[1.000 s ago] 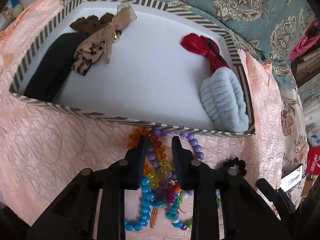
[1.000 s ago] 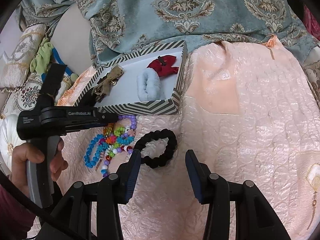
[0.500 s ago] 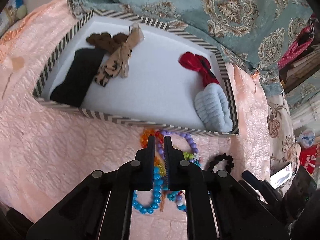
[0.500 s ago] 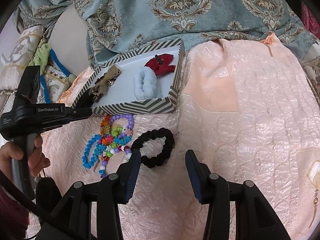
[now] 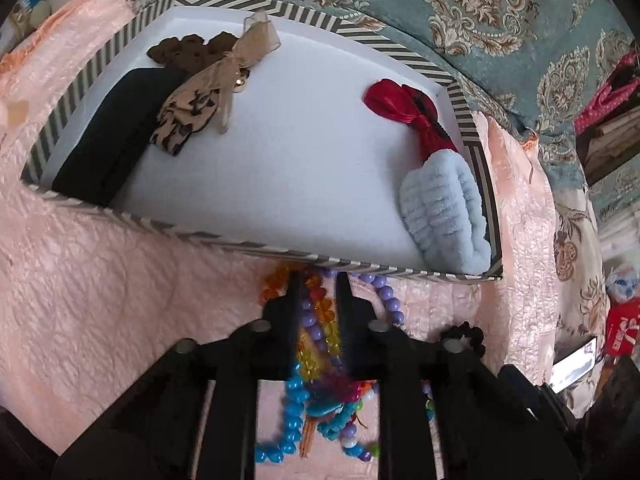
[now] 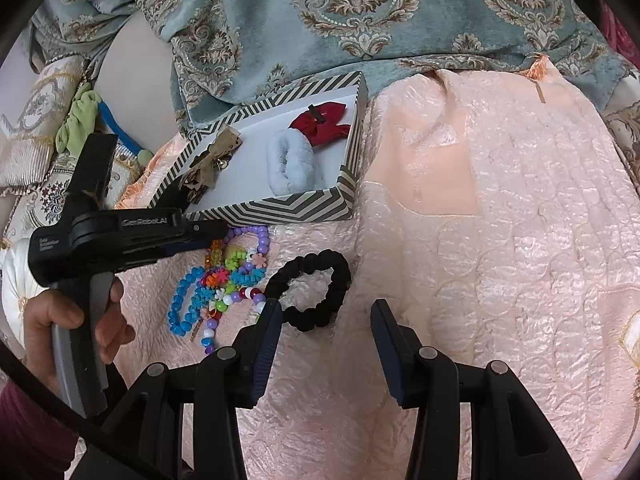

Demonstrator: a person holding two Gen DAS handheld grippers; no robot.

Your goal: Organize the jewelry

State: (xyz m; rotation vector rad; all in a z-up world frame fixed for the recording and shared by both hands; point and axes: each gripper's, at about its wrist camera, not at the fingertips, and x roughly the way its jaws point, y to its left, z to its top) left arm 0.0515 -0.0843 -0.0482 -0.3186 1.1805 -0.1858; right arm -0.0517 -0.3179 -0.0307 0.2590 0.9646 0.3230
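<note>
left gripper (image 5: 316,280): jaws just reopened slightly, narrow, pinching bead strands (image 5: 314,320) to lift them
right gripper (image 6: 324,320): half-open, empty
striped box (image 5: 256,246): 12 o'clock, drop target

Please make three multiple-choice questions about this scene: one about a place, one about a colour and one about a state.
1. Where does the black scrunchie lie?
A. in the striped box
B. on the pink cover
C. on the teal blanket

2. What colour is the fluffy band in the box?
A. light blue
B. green
C. yellow

3. How is the right tool?
A. shut on a red bow
B. shut on the box wall
C. open, holding nothing

Answers:
1 B: the black scrunchie lies on the pink cover, beside the beads and outside the striped box.
2 A: the fluffy band is light blue.
3 C: the right tool has its fingers well apart, with nothing between them.
</note>
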